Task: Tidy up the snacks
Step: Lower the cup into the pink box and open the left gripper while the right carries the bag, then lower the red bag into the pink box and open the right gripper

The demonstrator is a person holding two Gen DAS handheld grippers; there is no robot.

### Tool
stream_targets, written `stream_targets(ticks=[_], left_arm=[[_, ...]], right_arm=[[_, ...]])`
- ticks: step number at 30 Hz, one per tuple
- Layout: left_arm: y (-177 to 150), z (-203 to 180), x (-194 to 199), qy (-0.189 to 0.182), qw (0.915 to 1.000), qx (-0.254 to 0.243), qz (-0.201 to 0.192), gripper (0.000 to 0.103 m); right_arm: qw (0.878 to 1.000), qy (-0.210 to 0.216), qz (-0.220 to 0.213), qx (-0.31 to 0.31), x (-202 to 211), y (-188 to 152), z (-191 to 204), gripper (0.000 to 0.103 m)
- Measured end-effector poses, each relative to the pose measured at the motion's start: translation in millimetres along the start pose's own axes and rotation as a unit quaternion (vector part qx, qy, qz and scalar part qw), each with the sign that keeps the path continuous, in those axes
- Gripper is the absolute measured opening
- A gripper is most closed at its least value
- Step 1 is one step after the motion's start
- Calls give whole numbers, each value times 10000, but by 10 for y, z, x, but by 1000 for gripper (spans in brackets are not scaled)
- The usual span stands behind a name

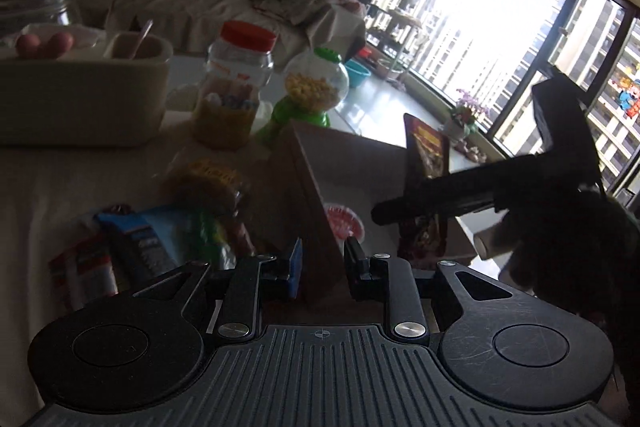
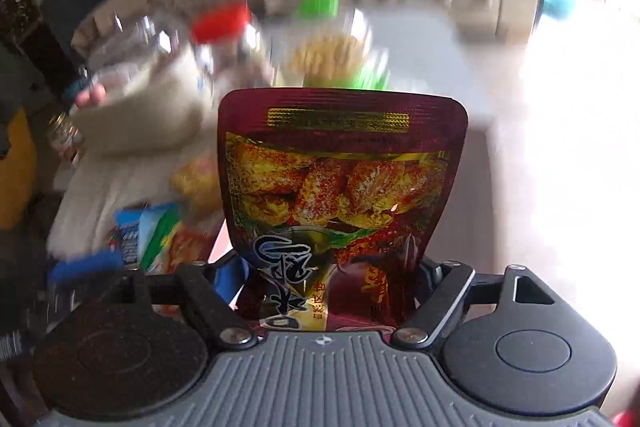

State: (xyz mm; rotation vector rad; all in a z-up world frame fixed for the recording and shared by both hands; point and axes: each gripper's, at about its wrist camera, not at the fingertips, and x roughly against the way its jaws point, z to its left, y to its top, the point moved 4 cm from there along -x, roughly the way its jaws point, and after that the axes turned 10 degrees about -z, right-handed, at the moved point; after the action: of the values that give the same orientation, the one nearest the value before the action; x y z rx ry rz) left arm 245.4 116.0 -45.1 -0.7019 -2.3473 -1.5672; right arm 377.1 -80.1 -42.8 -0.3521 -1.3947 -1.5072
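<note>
My left gripper (image 1: 320, 263) is shut on the near corner wall of a cardboard box (image 1: 308, 195) on the table. A red round-topped snack (image 1: 344, 223) lies inside the box. My right gripper (image 2: 332, 287) is shut on a dark red snack pouch (image 2: 340, 187) and holds it upright. In the left wrist view the right gripper (image 1: 404, 213) holds that pouch (image 1: 426, 151) over the box's far side. Loose snack packets (image 1: 132, 251) lie on the table left of the box; they also show in the right wrist view (image 2: 148, 235), blurred.
A red-lidded jar (image 1: 236, 83), a green candy dispenser (image 1: 312, 87) and a beige tub (image 1: 80, 87) with eggs stand behind the box. A glass jar (image 1: 44, 11) is at far left. A sofa and bright windows lie beyond the table.
</note>
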Motion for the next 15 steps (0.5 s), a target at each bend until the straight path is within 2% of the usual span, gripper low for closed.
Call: stream_targets(ticks=[2,6,8,12,15], left_arm=[[-140,80,68,-25,9999,81,115,26],[-327,180,224,-43,9998,163,111,26],[-343,242,396,4,9998,208,30,26],[-378,393,580,279,9992,264,-99,26],[-400,531,656,600,9976,314,-144,26]], right_arm=[[9990,-229,286,-245,-141,-73,-39,82],[9962,-738,443,103,-255,-75,-5,83],[9969,-770,130,125,-132,-7,35,83],[9934,-582,-868,472,291,70,199,84],[9884,-513,-1202,771,498,64,318,86]])
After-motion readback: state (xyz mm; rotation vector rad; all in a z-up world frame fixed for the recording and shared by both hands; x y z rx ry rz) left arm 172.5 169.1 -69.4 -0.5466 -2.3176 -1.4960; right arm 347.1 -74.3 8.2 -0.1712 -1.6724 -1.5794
